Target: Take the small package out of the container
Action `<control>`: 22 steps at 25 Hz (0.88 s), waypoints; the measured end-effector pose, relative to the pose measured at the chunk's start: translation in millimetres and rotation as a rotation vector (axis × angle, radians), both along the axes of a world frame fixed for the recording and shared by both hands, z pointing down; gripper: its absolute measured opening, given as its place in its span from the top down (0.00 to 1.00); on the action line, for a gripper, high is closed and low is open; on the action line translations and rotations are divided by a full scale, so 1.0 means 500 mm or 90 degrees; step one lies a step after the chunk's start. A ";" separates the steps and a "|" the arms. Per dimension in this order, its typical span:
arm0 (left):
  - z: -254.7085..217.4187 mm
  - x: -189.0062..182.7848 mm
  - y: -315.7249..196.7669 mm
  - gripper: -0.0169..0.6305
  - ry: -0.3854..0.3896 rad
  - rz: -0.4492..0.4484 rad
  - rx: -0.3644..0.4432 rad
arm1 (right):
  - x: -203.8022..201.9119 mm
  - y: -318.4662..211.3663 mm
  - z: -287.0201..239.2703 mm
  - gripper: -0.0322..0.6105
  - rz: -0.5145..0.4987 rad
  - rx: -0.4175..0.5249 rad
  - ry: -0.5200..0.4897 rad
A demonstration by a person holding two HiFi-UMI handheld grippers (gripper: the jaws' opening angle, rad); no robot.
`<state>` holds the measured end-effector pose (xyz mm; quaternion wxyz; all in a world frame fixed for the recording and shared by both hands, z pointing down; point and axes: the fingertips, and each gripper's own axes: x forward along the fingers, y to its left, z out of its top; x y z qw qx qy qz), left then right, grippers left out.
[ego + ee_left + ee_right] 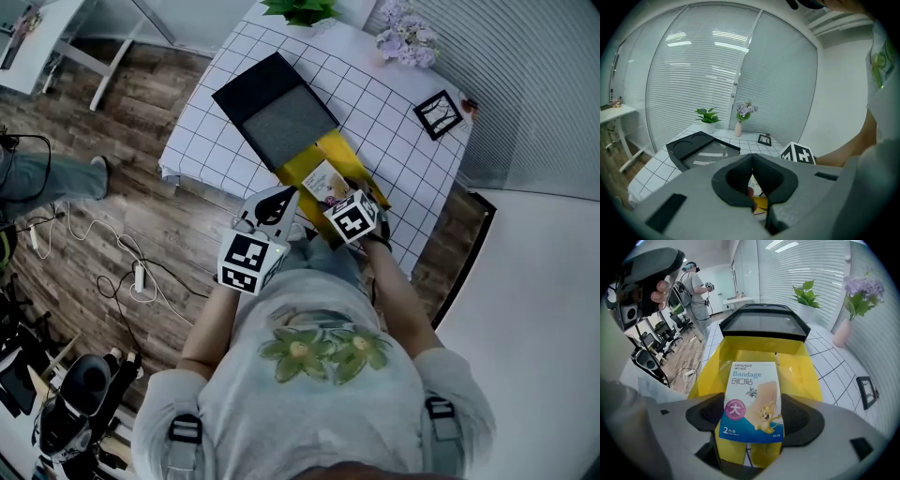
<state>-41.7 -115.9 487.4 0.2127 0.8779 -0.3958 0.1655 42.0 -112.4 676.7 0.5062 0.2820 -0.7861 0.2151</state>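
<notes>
A small bandage package (pixel 752 401), white and blue with a cartoon print, stands between the pads of my right gripper (pixel 752 417), which is shut on it. It hangs over the near end of the open yellow container (pixel 799 373). From the head view the package (pixel 323 180) sits above the yellow container (pixel 302 164) at the table's near edge, with my right gripper (pixel 339 199) just behind it. My left gripper (pixel 272 204) hovers left of the container off the table edge. Its pads (pixel 740 171) meet at the tips with nothing held.
The black lid (pixel 274 108) lies open behind the yellow container on the grid tablecloth (pixel 375 103). A potted plant (pixel 302 9), a flower vase (pixel 408 42) and a small black frame (pixel 438 114) stand at the far side. Cables (pixel 122 272) lie on the wood floor.
</notes>
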 end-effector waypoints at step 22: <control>-0.017 0.001 0.009 0.96 -0.005 -0.001 0.022 | -0.006 0.012 -0.054 0.40 -0.008 0.044 -0.007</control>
